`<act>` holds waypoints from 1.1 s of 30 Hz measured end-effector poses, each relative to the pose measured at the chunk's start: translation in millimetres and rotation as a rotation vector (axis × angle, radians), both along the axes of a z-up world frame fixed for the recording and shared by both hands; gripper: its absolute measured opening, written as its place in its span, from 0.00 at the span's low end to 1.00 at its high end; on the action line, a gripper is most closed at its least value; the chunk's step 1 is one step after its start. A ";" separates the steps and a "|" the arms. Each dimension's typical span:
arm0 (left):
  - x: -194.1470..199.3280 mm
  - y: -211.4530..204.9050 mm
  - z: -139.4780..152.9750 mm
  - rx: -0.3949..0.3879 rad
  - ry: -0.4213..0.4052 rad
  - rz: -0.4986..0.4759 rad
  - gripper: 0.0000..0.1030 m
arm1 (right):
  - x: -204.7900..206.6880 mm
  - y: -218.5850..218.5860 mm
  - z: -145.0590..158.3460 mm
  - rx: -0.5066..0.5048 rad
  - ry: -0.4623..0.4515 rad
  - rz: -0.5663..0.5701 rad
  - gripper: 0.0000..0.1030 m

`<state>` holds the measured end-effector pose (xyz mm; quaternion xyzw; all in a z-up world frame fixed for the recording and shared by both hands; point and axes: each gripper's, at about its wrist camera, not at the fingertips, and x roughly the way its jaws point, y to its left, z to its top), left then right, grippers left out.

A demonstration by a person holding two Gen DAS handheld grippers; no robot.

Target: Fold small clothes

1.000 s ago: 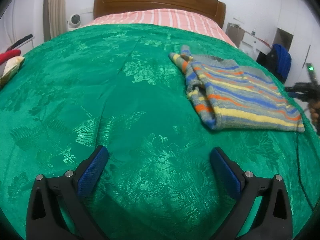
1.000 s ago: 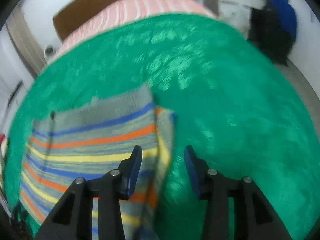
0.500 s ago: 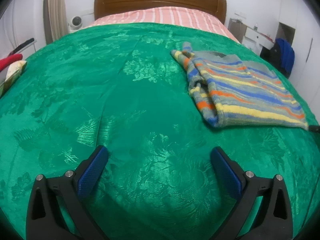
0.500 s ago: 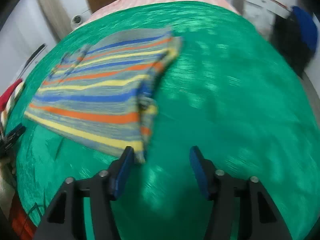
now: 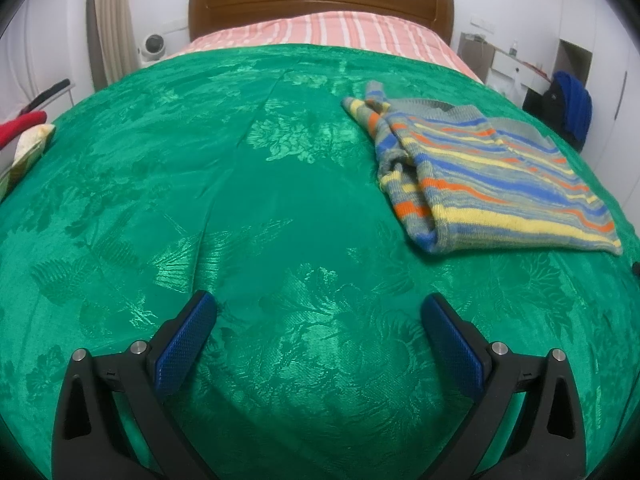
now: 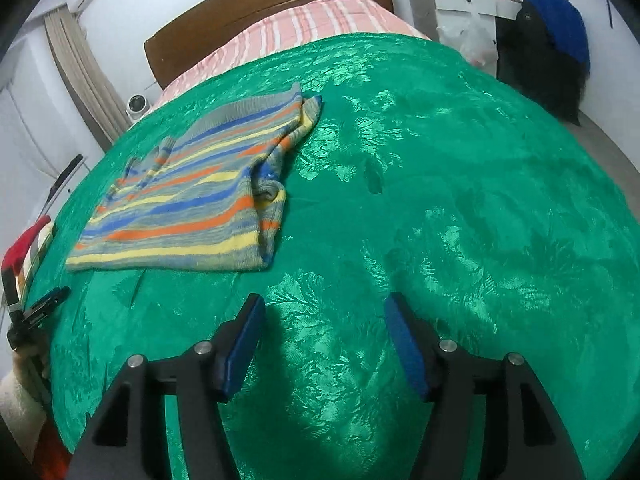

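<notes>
A small striped knit sweater (image 5: 484,176), in blue, yellow, orange and grey, lies folded flat on the green bedspread (image 5: 248,200). In the left wrist view it is at the right, well ahead of my left gripper (image 5: 318,332), which is open and empty over the cloth. In the right wrist view the sweater (image 6: 200,204) lies to the upper left of my right gripper (image 6: 324,336), which is open, empty and clear of it. The left gripper's tip (image 6: 44,304) shows at the left edge of the right wrist view.
The bed has a wooden headboard (image 5: 320,0) and a pink striped sheet (image 5: 328,34). Red and patterned items (image 5: 24,136) lie at the left edge. A white desk (image 5: 520,68) and blue and black clothing (image 6: 548,48) stand beside the bed on the right.
My right gripper has let go of the sweater, opened wider and pulled back and right. The sweater now lies flat. My left gripper has barely moved.
</notes>
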<state>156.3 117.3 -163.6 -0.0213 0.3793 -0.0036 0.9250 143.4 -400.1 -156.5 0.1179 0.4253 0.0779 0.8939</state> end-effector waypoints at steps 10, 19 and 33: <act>-11.3 -21.4 21.5 0.103 0.030 0.079 0.97 | -16.2 -4.1 6.2 0.025 -0.042 -0.014 0.61; 5.1 -253.3 47.4 0.160 0.004 -0.559 0.88 | -30.0 -26.5 33.4 0.046 -0.113 0.028 0.61; 69.5 -369.0 5.0 0.082 0.053 -0.668 0.08 | 172.5 -45.9 12.9 0.343 0.121 0.174 0.61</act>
